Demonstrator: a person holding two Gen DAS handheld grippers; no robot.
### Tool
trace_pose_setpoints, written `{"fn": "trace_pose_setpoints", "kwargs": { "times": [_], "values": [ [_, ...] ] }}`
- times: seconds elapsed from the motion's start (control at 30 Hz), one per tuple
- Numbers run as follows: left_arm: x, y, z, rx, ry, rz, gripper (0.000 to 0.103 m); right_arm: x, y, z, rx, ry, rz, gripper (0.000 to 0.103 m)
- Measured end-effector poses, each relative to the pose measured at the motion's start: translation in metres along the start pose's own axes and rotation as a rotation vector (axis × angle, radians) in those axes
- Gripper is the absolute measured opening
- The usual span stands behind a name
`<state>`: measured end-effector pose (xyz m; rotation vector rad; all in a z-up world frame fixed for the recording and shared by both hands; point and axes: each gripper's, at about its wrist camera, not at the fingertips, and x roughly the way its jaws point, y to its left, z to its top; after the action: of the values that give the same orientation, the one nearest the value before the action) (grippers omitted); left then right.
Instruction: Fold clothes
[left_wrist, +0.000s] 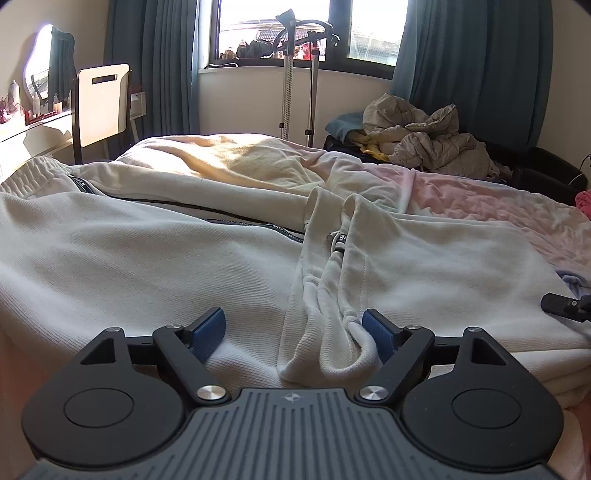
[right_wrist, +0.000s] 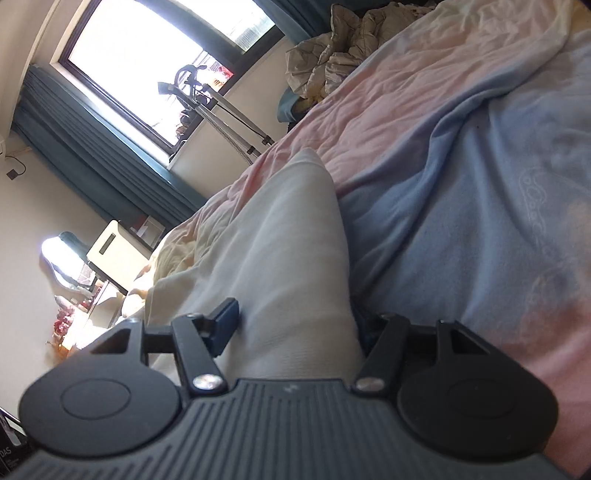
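A white zip-up jacket (left_wrist: 147, 266) lies spread on the bed, its ribbed collar and zipper (left_wrist: 332, 280) bunched in the middle. My left gripper (left_wrist: 293, 332) is open low over the jacket, its blue pads either side of the collar fold. In the right wrist view the camera is tilted. My right gripper (right_wrist: 295, 328) is open around a corner fold of the white jacket (right_wrist: 288, 258), with the cloth lying between the jaws. The right pad is mostly hidden by the cloth. The right gripper's tip also shows in the left wrist view (left_wrist: 565, 304).
The bed carries a pink and light blue blanket (right_wrist: 480, 184) and a cream cover (left_wrist: 229, 158). A heap of grey clothes (left_wrist: 424, 140) lies at the far side. A garment steamer stand (left_wrist: 299, 74), a chair (left_wrist: 99, 107) and a dresser (left_wrist: 33, 129) stand beyond the bed.
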<state>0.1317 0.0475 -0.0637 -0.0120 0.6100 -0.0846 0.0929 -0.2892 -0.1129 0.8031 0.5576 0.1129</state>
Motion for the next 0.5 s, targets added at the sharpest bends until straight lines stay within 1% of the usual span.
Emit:
{"fn": "trace_pose_setpoints", "kwargs": {
  "times": [0.13,0.17,0.23,0.33,0.4,0.43,0.5],
  "values": [
    [0.001,0.0,-0.001,-0.002,-0.001,0.004,0.085,0.002,0.003,0.001,0.002,-0.003,-0.002,0.065],
    [0.001,0.0,-0.001,-0.004,0.0,0.005,0.085,0.001,0.005,0.003,0.006,-0.013,0.014,0.065],
    [0.001,0.0,-0.001,-0.007,0.001,0.007,0.085,-0.005,0.009,0.007,0.014,-0.046,0.075,0.065],
    [0.001,0.0,-0.001,-0.006,0.002,0.008,0.085,-0.018,0.016,0.015,0.017,-0.108,0.209,0.065],
    [0.001,0.0,-0.001,-0.006,0.003,0.008,0.085,-0.017,0.017,0.018,0.022,-0.097,0.199,0.065],
    [0.001,-0.001,-0.001,-0.006,0.003,0.007,0.085,-0.013,0.014,0.018,0.04,-0.076,0.173,0.065],
    [0.001,-0.001,0.0,-0.008,0.003,0.006,0.086,-0.002,-0.002,0.014,0.104,-0.006,0.104,0.066]
  ]
}}
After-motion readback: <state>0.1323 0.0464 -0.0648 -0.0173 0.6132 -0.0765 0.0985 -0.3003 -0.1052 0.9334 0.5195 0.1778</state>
